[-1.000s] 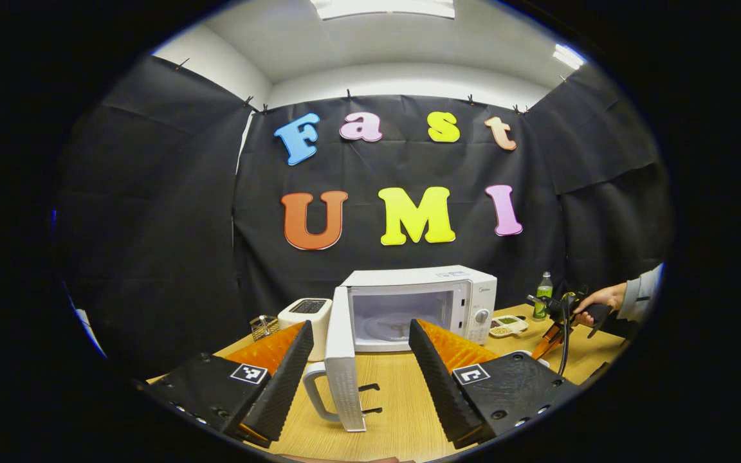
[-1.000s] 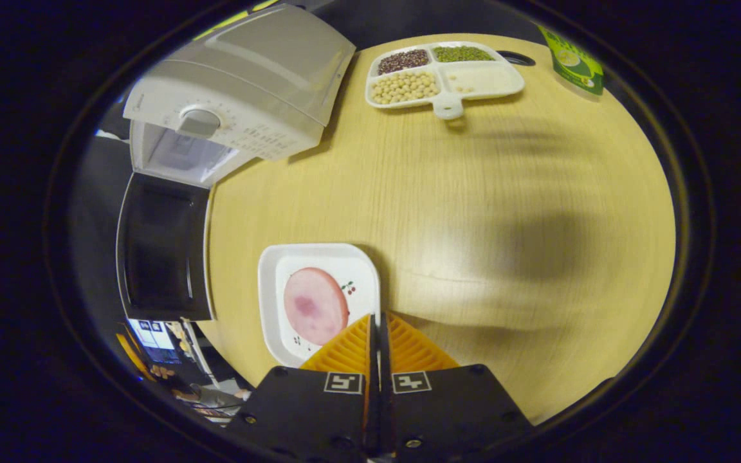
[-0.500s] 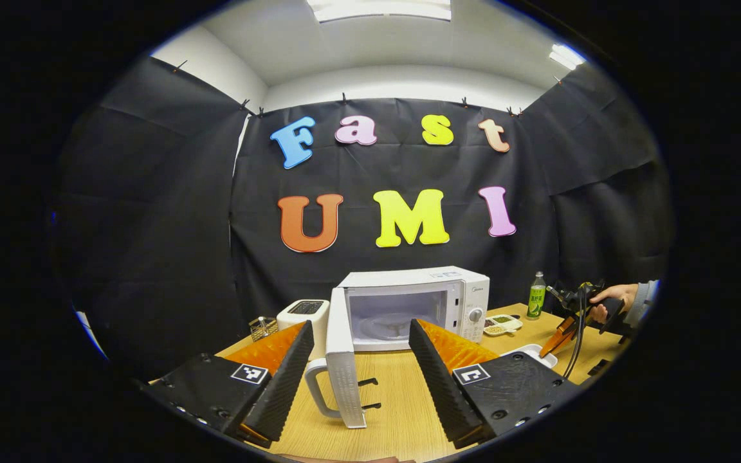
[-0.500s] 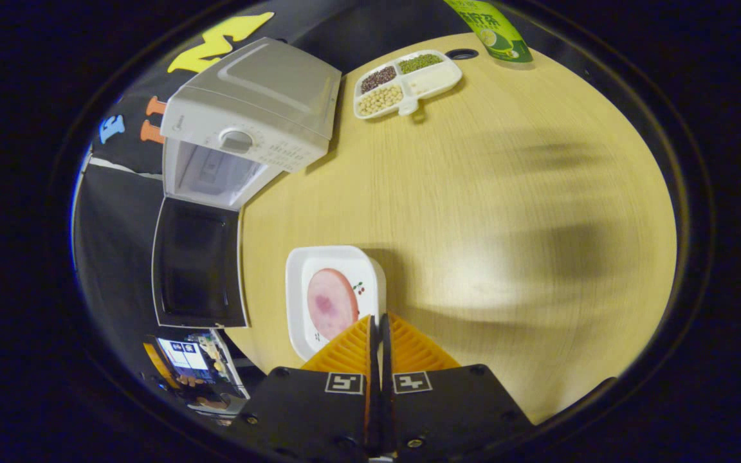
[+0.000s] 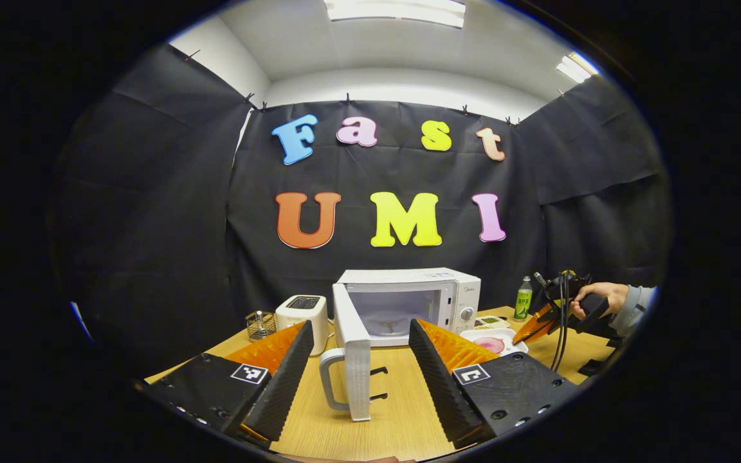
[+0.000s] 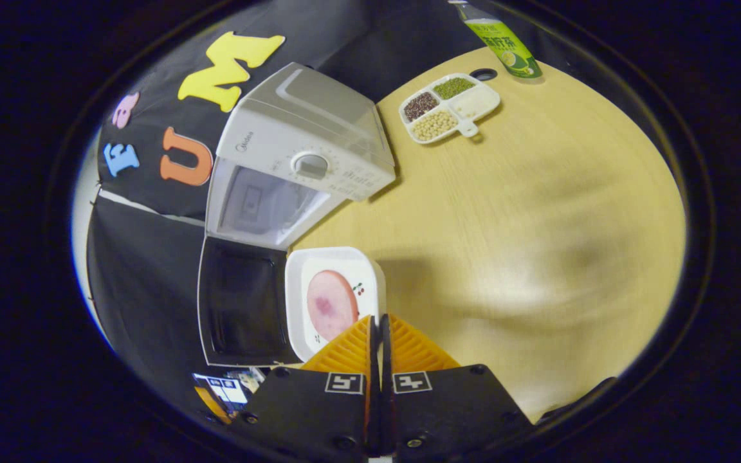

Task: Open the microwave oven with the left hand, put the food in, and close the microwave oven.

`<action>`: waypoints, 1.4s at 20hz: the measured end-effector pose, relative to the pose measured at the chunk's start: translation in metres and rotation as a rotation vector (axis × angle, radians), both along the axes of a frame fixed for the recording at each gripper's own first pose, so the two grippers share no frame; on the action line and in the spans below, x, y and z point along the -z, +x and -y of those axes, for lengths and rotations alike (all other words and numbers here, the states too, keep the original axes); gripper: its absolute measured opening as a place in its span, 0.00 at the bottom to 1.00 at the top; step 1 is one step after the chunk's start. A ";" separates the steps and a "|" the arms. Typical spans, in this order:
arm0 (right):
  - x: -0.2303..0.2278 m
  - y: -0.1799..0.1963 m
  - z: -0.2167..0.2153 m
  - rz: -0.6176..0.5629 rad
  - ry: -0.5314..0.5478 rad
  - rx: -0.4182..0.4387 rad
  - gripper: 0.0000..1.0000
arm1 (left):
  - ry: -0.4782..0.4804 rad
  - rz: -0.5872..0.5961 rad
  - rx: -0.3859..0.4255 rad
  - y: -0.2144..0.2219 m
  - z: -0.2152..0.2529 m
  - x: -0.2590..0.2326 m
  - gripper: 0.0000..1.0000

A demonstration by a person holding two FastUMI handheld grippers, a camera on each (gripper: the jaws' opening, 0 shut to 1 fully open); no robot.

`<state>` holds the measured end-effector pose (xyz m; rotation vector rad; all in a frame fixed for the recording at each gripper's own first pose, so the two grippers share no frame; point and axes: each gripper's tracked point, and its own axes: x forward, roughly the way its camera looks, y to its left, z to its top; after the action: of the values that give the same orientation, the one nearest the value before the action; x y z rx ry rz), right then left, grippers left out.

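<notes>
Gripping a square white plate (image 6: 335,270) bearing a round pink slice (image 6: 331,305) at lower centre, the right tool (image 6: 378,334) nears the open microwave (image 6: 293,167); the left tool (image 5: 361,360) gapes.

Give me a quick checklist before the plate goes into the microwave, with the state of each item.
1. Microwave door swung fully open: ok.
2. Microwave cavity free for the plate; turntable looks bare in the left gripper view: ok.
3. Right gripper shut on the plate rim: ok.
4. Slice of ham lying flat in the plate's middle: ok.
5. Plate lifted clear of the table: cannot tell.
6. Left gripper open and set back from the opening, though the door's edge stands between its fingers: ok.
</notes>
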<state>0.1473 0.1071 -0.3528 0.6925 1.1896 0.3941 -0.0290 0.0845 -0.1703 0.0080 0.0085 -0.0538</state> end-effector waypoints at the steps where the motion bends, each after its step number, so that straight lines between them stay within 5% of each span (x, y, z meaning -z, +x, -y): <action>1: 0.001 0.007 -0.013 0.014 0.011 0.035 0.04 | 0.004 0.002 -0.004 -0.001 -0.005 0.000 0.88; 7: 0.007 0.049 -0.099 0.065 0.119 0.246 0.04 | 0.021 -0.009 0.003 0.003 -0.016 0.007 0.88; 16: 0.012 0.104 -0.199 0.112 0.287 0.676 0.04 | 0.012 -0.016 0.015 0.010 -0.020 0.018 0.88; 24: 0.018 0.182 -0.248 0.299 0.314 0.788 0.00 | 0.001 -0.049 -0.028 0.020 -0.043 0.028 0.89; 28: 0.010 0.215 -0.256 0.441 0.278 0.780 0.07 | 0.003 -0.031 -0.027 0.024 -0.047 0.026 0.89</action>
<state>0.3627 0.3629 -0.3625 1.1755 0.3898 0.0381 -0.0050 0.1314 -0.1962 0.0100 0.0393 -0.0273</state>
